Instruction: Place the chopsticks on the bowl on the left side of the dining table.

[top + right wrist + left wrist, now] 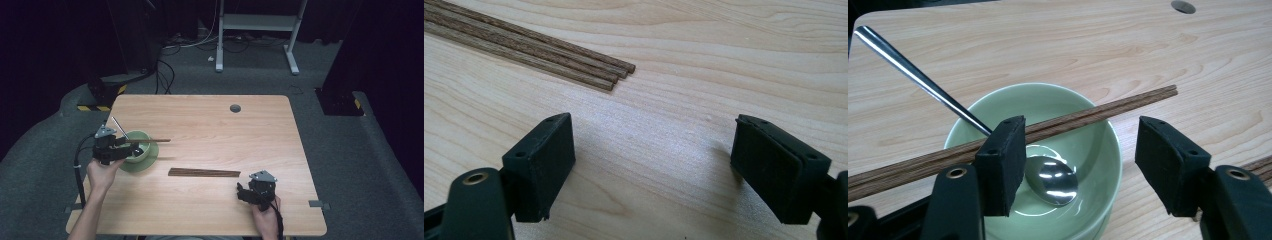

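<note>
Your left tool [1080, 165] hangs spread over the green bowl [1098, 145], chopsticks [1098, 112] across its rim, spoon [1050, 180] inside. Your right tool [651, 170] rests spread on the tabletop [674, 60].

This looks like a lab or recording studio, not a home. A lone light-wood table with a round cable hole [235, 108] stands on grey carpet [350, 150], walled in by black curtains [45, 45]. Far beyond the left gripper [131, 146], loose cables [167, 70] trail toward a white metal stand frame [257, 22].
</note>
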Tool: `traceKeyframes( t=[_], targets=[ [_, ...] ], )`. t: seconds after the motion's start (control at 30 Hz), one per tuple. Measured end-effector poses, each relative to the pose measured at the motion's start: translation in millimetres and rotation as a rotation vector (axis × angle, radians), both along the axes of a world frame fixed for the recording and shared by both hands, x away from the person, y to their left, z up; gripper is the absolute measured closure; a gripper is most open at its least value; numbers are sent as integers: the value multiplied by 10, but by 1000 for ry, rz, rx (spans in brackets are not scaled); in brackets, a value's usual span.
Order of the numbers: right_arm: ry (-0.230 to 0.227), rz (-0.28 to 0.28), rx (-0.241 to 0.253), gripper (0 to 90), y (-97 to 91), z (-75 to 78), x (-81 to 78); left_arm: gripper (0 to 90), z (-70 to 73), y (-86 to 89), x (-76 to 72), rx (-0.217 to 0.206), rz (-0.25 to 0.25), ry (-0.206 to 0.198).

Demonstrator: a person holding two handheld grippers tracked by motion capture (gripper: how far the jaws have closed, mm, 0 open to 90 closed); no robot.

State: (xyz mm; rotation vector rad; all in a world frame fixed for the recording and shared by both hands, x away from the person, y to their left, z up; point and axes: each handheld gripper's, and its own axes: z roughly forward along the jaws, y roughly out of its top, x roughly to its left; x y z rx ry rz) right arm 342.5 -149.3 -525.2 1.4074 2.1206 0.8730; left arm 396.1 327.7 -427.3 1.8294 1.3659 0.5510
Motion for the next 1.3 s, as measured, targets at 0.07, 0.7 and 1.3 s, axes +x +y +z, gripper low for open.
traceKeyframes(
  t=[0.07, 0.7, 1.3],
  targets=[
    [0, 0, 0, 171, 0, 0, 0, 370, -8, -28, -12, -4, -7, -4],
    [0, 0, 0, 171, 0, 0, 0, 352, -39, -181, -77, -34, -34, -25],
    [0, 0, 0, 171, 0, 0, 0, 331, -77, -323, -148, -59, -80, -24]
  ],
)
